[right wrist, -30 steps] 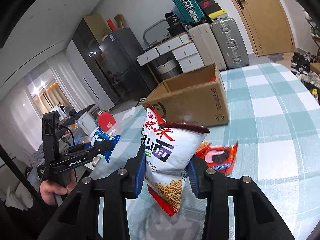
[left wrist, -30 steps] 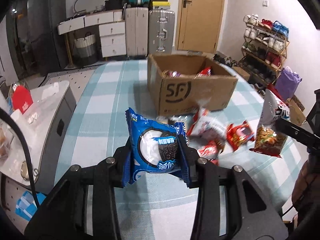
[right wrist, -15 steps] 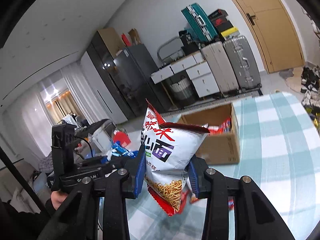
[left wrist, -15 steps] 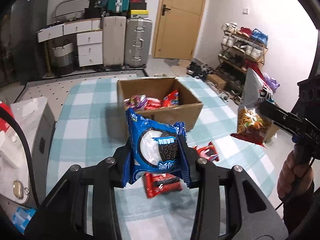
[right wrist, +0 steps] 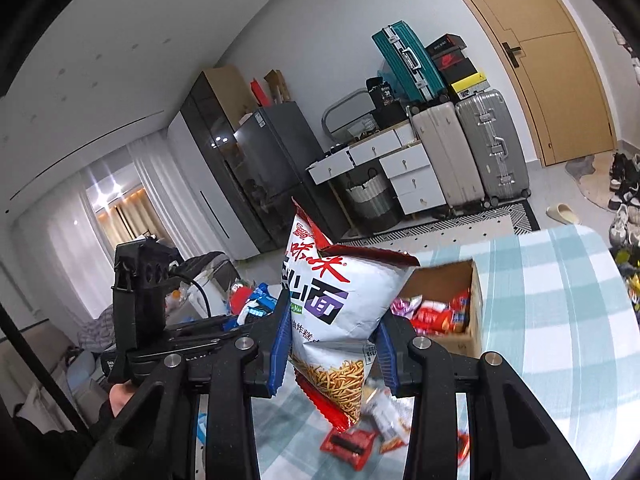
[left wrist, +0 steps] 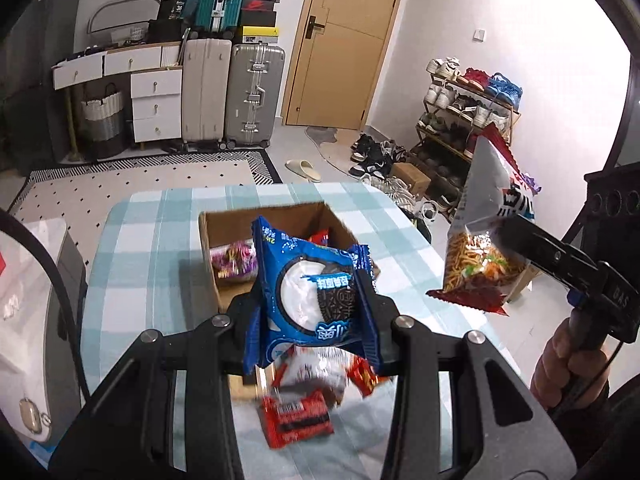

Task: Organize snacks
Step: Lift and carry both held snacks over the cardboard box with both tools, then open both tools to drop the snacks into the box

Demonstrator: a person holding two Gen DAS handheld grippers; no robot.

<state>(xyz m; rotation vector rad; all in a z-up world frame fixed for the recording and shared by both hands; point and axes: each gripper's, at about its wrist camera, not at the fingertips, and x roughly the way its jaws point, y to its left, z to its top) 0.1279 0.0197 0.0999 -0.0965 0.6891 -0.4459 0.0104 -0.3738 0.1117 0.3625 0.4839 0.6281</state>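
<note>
My left gripper [left wrist: 314, 304] is shut on a blue cookie packet [left wrist: 316, 300] and holds it high above the table, in front of the open cardboard box [left wrist: 208, 236]. The box holds several snack packs [right wrist: 436, 314]. My right gripper [right wrist: 332, 344] is shut on a white and red noodle snack bag [right wrist: 336, 308], also raised; it shows at the right of the left wrist view [left wrist: 480, 256]. Loose red snack packs [left wrist: 296, 416] lie on the checked tablecloth [left wrist: 132, 264] below the left gripper.
The table's far edge and right edge drop to the floor. Suitcases [left wrist: 228, 92], a drawer unit [left wrist: 156, 100], a door [left wrist: 344, 40] and a shoe rack [left wrist: 464, 120] stand beyond. A white side cabinet [left wrist: 36, 300] stands left of the table.
Both grippers have risen with their packets still held. The box now appears lower and farther below, with its inside visible from above.
</note>
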